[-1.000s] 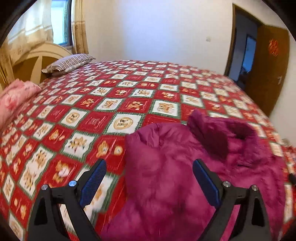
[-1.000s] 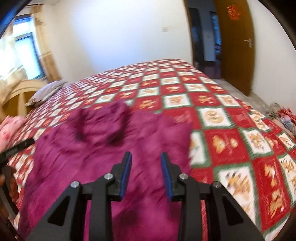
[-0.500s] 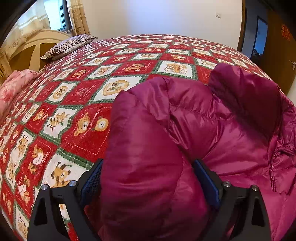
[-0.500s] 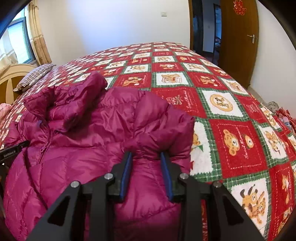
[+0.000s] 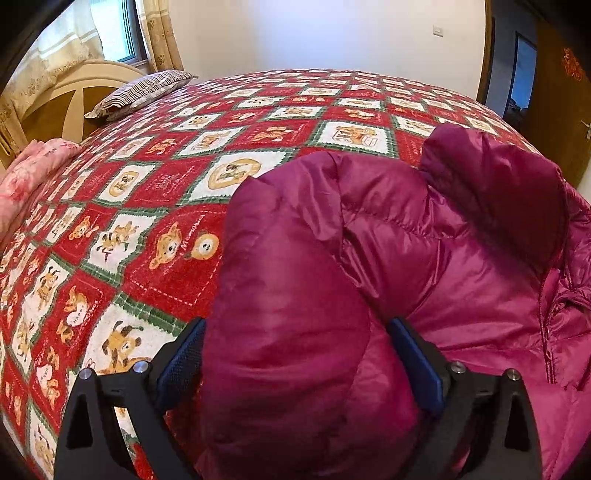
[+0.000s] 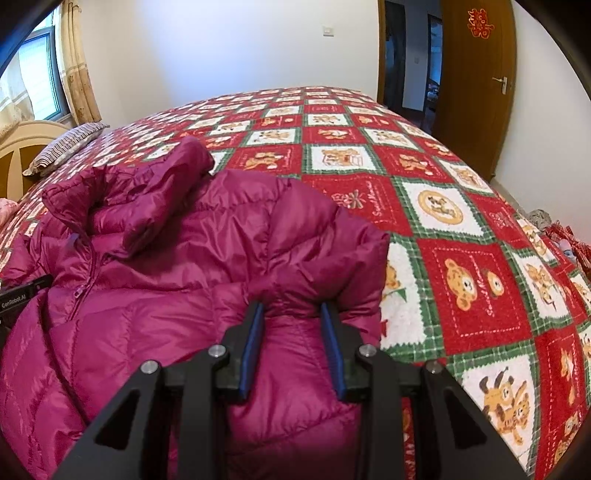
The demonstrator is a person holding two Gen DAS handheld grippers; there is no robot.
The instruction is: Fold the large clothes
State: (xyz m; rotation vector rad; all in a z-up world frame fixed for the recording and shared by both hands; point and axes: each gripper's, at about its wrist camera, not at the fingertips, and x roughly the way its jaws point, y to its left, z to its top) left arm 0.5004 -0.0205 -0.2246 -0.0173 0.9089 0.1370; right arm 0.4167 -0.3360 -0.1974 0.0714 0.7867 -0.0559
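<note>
Jacket [image 6: 155, 295]: magenta quilted down, large, lying on the bed [image 6: 461, 258] near its front edge, front side up, zipper running down the middle, collar [image 6: 147, 184] bunched and raised toward the far side. Also seen in the left wrist view [image 5: 461, 258], where one sleeve bulges forward toward the camera.

Left claw [image 5: 295, 350]: spread wide, blue pads on either side of the puffy sleeve; the fabric fills the whole gap between the pads. Whether the pads press in or merely flank it, cannot tell.

Right claw [image 6: 291, 332]: narrow gap, pads pinching a fold of the jacket at its right shoulder or sleeve edge; the fabric puckers above the pads.

Bed cover: red, white and green checks with cartoon animal motifs, spread flat across the bed.

Striped pillow [image 5: 144, 88]: at the far left corner, by the cream headboard [image 5: 66, 107].

Pink bedding [image 5: 29, 173]: floral, at the left edge of the bed.

Door [image 6: 476, 74]: brown wood, open, far right, with a red paper ornament near its top.

Window [image 5: 114, 33] with beige curtains, far left.
</note>
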